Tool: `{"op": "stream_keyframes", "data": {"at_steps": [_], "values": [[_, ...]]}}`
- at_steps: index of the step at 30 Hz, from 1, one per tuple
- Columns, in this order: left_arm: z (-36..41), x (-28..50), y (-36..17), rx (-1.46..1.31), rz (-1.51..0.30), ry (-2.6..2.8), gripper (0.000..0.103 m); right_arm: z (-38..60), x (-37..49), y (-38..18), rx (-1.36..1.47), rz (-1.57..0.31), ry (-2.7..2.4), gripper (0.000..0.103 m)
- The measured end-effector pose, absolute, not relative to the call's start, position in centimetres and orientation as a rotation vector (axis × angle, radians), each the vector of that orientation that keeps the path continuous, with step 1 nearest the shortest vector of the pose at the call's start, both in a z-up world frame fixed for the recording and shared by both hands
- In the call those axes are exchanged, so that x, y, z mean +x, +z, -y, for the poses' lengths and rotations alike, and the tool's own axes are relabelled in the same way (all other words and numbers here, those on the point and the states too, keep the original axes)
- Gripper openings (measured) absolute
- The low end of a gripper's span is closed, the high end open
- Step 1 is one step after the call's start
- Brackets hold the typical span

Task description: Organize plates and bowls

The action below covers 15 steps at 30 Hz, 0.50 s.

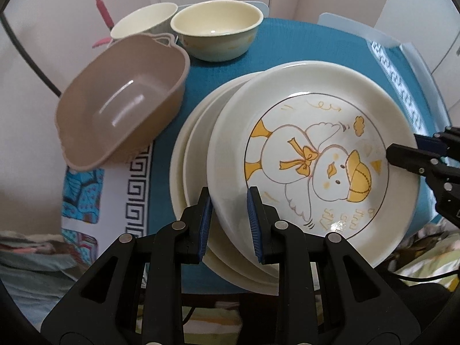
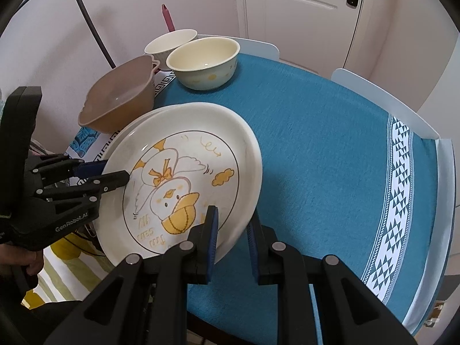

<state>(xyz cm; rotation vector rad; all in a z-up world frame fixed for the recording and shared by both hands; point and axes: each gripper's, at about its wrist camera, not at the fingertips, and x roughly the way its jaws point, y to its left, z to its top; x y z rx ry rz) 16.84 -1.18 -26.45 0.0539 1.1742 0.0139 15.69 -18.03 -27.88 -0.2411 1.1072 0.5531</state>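
The duck plate (image 1: 313, 155) sits on top of a stack of cream plates (image 1: 195, 143) at the near edge of the blue tablecloth (image 2: 330, 158), tilted, its right side raised off the cloth in the right wrist view. The left gripper (image 1: 228, 215) straddles the duck plate's rim at about 7 o'clock of the plate; its jaws are partly open, one blue pad above the rim and one outside it, and whether they pinch it cannot be told. The right gripper (image 2: 231, 235) straddles the opposite rim at about 5 o'clock in its own view, jaws likewise partly open around the edge; a firm grip cannot be confirmed. At 10 o'clock from the stack a brown plastic basin (image 1: 120, 109) lies tilted, near the plates. Beyond it, at 12 o'clock, stand two cream bowls: the nearer bowl (image 1: 217, 31) and, touching it on the left, the rear bowl (image 1: 143, 20)
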Motion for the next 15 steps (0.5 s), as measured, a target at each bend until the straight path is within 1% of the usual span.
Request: {"op": "stream_keyframes", "data": {"at_steps": [15], "values": [[3.8,16.6,-26.4,0.361,-1.123,0.085,0.022,18.1,15.5,-28.4,-0.226,-1.116,0.551,0.018]]}}
